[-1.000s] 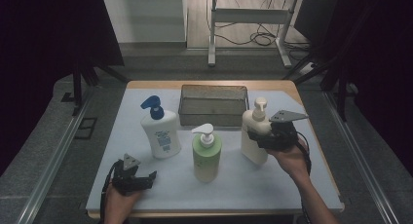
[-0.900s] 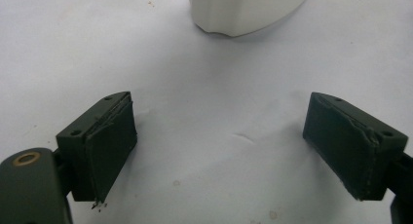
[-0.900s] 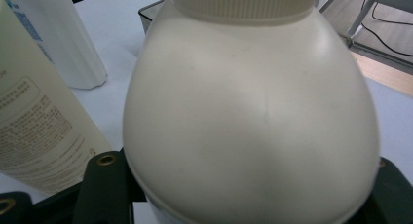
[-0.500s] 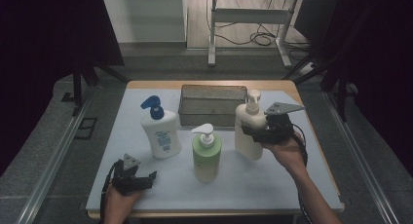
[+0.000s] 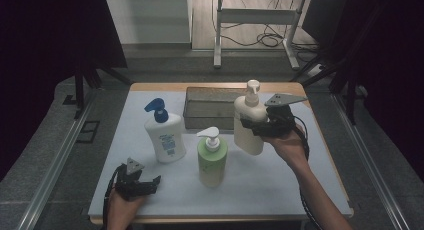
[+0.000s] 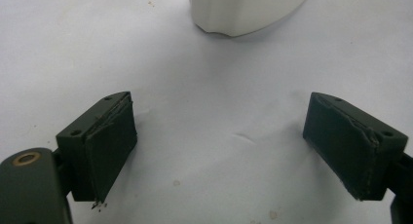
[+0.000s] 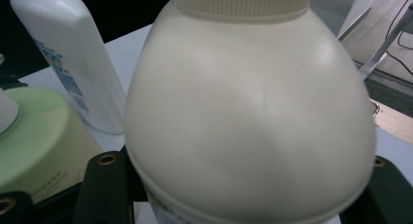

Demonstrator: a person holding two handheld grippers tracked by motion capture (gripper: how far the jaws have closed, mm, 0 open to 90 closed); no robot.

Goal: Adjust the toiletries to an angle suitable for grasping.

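Right gripper point(image 5: 254, 126) fingers clamp the cream pump bottle point(image 5: 248, 124); keep it upright, clearing the mesh basket point(image 5: 210, 108); left gripper point(image 5: 150, 182) fingers wide open, empty.

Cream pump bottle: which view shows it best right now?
The high view: the cream pump bottle shows whole, pump to base, gripped by the right gripper. The right gripper view shows its shoulder and collar close up; the left gripper view shows none of it.

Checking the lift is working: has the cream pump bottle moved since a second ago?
Yes. The cream pump bottle, clamped in the right gripper, has risen and shifted toward the wire basket; its pump head now overlaps the table's far edge.
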